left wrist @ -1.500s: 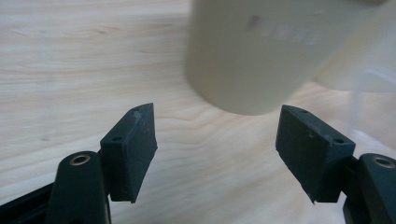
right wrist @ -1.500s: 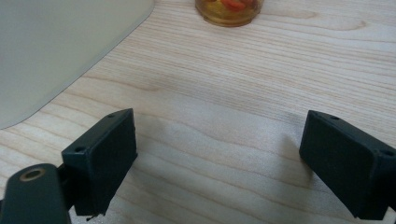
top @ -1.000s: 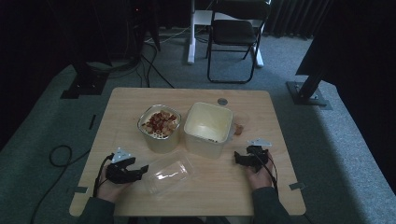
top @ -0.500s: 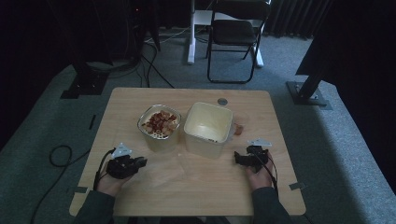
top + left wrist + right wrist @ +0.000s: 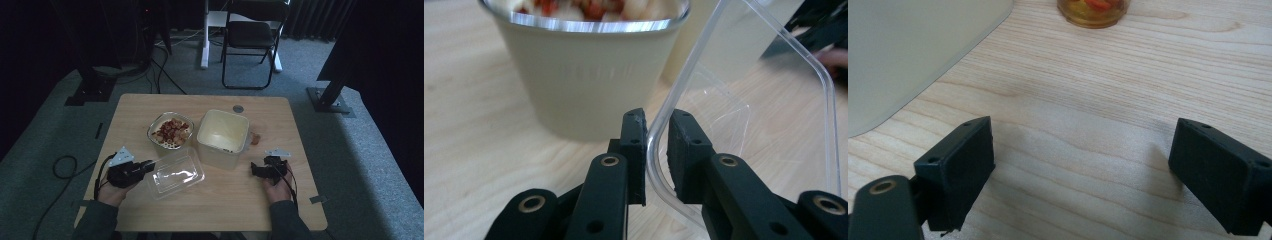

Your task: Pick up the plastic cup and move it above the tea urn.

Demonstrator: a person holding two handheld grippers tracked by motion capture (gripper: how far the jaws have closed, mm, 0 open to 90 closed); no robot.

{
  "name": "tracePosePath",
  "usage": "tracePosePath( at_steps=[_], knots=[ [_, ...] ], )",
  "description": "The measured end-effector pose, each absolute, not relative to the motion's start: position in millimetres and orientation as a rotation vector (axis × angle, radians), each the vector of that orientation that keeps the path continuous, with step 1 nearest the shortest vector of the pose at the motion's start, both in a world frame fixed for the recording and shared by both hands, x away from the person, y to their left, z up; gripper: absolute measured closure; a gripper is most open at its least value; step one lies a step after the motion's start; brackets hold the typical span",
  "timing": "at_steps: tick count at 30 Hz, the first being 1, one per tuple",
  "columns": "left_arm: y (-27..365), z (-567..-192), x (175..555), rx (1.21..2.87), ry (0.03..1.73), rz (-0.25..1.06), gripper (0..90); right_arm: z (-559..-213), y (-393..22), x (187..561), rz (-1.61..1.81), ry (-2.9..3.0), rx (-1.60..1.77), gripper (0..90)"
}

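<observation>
your left gripper [image 5: 655,150] is clamped on the thin rim of the clear plastic lid [image 5: 176,173], which lies tilted just in front of the food bowl [image 5: 170,132] and beside the cream container [image 5: 222,137]. that narrow edge bite could slip or flex, letting the lid swing into the bowl. your right gripper [image 5: 1083,175] rests with jaws wide apart on the table [image 5: 280,120], holding nothing.

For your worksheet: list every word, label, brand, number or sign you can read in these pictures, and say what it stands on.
No readable text.
Bowl of food: faint raised marks on its side, too blurred to read.
Clear lid, cream container and table: no print seen.
</observation>
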State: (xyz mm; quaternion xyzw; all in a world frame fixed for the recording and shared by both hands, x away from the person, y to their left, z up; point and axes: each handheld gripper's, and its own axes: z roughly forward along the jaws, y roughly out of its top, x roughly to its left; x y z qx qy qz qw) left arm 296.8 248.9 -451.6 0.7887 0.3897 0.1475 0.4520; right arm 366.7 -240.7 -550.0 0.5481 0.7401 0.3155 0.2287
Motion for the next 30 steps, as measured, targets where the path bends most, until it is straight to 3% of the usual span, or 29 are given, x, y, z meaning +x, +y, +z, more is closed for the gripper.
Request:
tracePosePath(
  at_steps=[14,21,30],
  knots=[
    [250,-376,307,1.865,0.838,0.457,78.3,-550,-241,367,0.868,2.038,1.507,10.5],
    [241,-343,344,1.845,0.856,0.543,77.9,-550,-241,367,0.868,2.038,1.509,10.5],
    [208,-329,383,1.907,0.792,0.613,77.4,-550,-241,367,0.868,2.038,1.507,10.5]
  ],
)
